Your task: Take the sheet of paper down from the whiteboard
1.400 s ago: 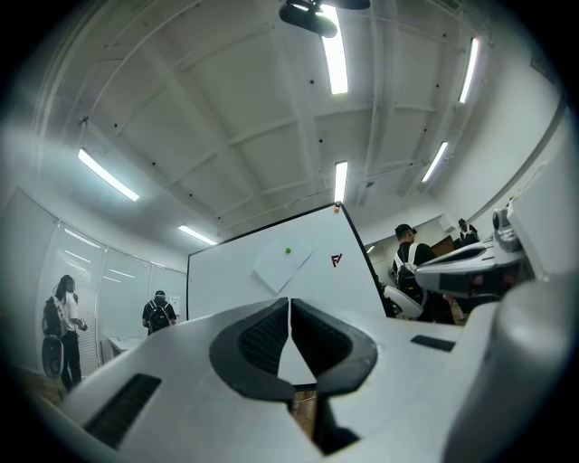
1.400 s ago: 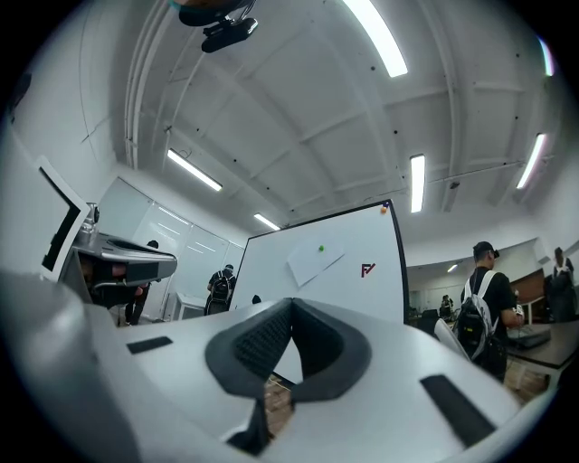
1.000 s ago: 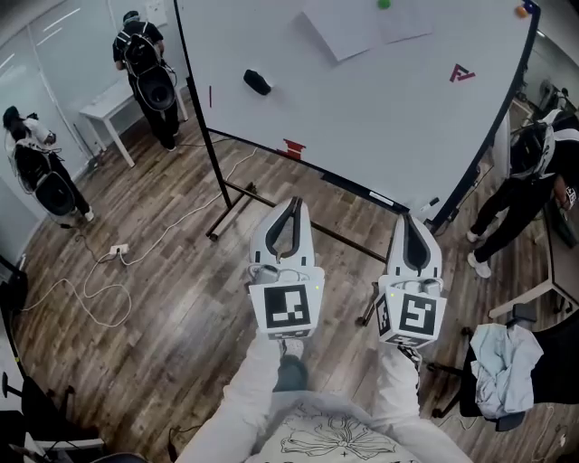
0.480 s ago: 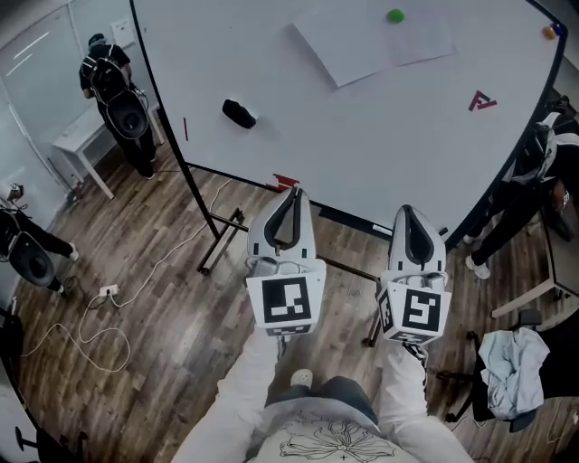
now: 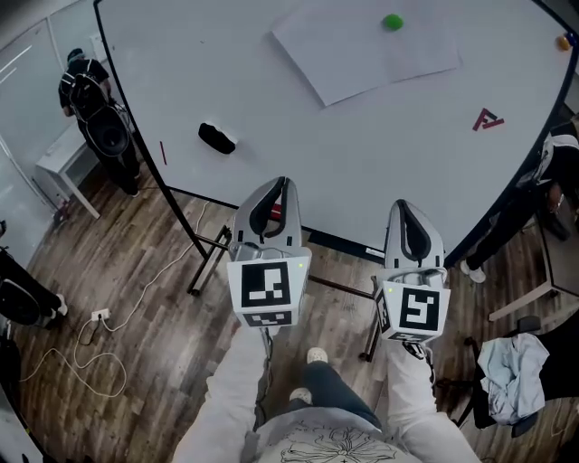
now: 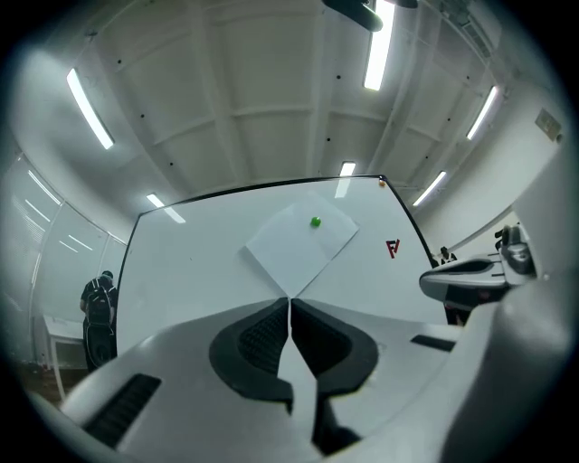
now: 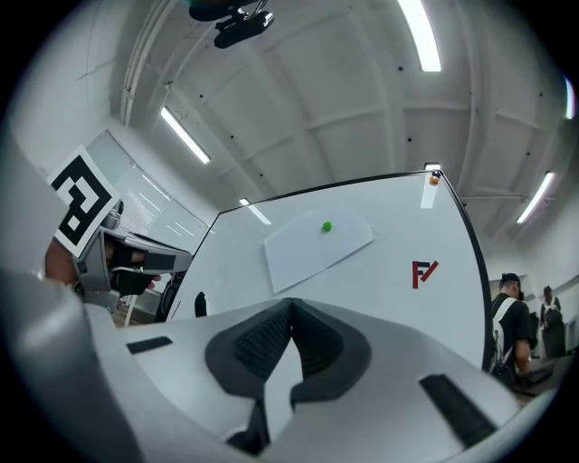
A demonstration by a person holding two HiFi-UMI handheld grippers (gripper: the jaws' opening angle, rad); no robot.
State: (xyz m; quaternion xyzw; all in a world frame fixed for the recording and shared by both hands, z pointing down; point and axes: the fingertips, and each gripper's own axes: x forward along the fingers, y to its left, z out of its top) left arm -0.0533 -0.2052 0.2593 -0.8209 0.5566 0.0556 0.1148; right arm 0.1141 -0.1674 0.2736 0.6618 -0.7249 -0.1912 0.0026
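A white sheet of paper (image 5: 362, 45) hangs tilted on the whiteboard (image 5: 380, 145), pinned near its top by a green round magnet (image 5: 392, 22). The paper (image 6: 298, 246) and the magnet (image 6: 315, 221) also show in the left gripper view, and the paper (image 7: 312, 246) and the magnet (image 7: 327, 227) in the right gripper view. My left gripper (image 5: 276, 185) is shut and empty, held below the paper in front of the board. My right gripper (image 5: 404, 210) is shut and empty beside it, to the right. Both point up toward the board, apart from it.
On the board sit a black eraser (image 5: 217, 137), a red logo magnet (image 5: 488, 118) and an orange magnet (image 5: 564, 42). The board's black stand (image 5: 204, 262) rests on the wood floor. People stand at the left (image 5: 95, 118) and right (image 5: 543, 190). A chair with cloth (image 5: 511, 366) is at the lower right.
Both grippers and my view have moved closer to the whiteboard; the paper now sits lower and larger in view. Both stay shut.
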